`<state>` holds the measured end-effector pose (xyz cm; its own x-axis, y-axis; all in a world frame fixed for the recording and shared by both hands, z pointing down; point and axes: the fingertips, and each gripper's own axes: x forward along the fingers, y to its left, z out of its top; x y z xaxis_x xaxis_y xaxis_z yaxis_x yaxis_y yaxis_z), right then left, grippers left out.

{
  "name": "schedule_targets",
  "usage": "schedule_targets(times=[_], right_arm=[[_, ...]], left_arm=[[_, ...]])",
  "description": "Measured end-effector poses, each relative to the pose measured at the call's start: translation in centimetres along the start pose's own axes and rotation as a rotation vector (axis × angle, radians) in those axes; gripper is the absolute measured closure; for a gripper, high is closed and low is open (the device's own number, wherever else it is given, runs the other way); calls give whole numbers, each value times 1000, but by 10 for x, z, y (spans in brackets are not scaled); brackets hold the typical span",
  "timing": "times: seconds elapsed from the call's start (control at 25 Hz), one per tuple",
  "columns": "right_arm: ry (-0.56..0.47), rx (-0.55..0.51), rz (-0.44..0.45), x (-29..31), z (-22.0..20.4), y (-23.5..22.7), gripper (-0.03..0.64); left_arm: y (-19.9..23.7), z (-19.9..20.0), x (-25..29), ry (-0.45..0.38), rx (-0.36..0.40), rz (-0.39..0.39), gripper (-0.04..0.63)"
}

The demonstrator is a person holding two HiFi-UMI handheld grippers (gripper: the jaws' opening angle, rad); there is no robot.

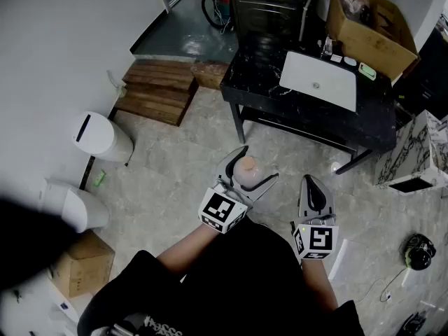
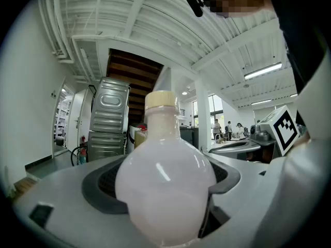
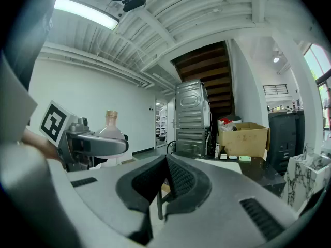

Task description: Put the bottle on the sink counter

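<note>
Pale pink bottle (image 1: 245, 170) gripped upright in my left gripper (image 1: 257, 164), over the floor (image 1: 182, 159), well short of the black sink counter (image 1: 266, 103) | right gripper (image 1: 309, 182) closed, empty | I judge: pickup done, carry and set-down left | count: one bottle, one counter, two grippers

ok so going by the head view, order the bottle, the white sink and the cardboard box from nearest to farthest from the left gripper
1. bottle, between the left gripper's jaws
2. white sink, ahead, set in the black counter
3. cardboard box, beyond the sink at the counter's far right
</note>
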<state>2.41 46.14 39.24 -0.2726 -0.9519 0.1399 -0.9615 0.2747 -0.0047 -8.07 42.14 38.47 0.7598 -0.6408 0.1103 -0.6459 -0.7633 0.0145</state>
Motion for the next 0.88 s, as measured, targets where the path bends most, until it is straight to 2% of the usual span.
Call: schedule_targets(times=[0.24, 0.44, 0.68, 0.88], right_arm=[[-16, 65, -36, 1, -7, -35, 578], [-36, 56, -78, 22, -2, -61, 578], [-17, 55, -84, 70, -2, -76, 577], [-3, 37, -83, 142, 13, -85, 577]], left_arm=[[1, -9, 17, -1, -20, 33, 193], [23, -6, 36, -2, -8, 39, 193], [68, -9, 83, -8, -18, 9, 193], [115, -13, 133, 22, -39, -51, 193]])
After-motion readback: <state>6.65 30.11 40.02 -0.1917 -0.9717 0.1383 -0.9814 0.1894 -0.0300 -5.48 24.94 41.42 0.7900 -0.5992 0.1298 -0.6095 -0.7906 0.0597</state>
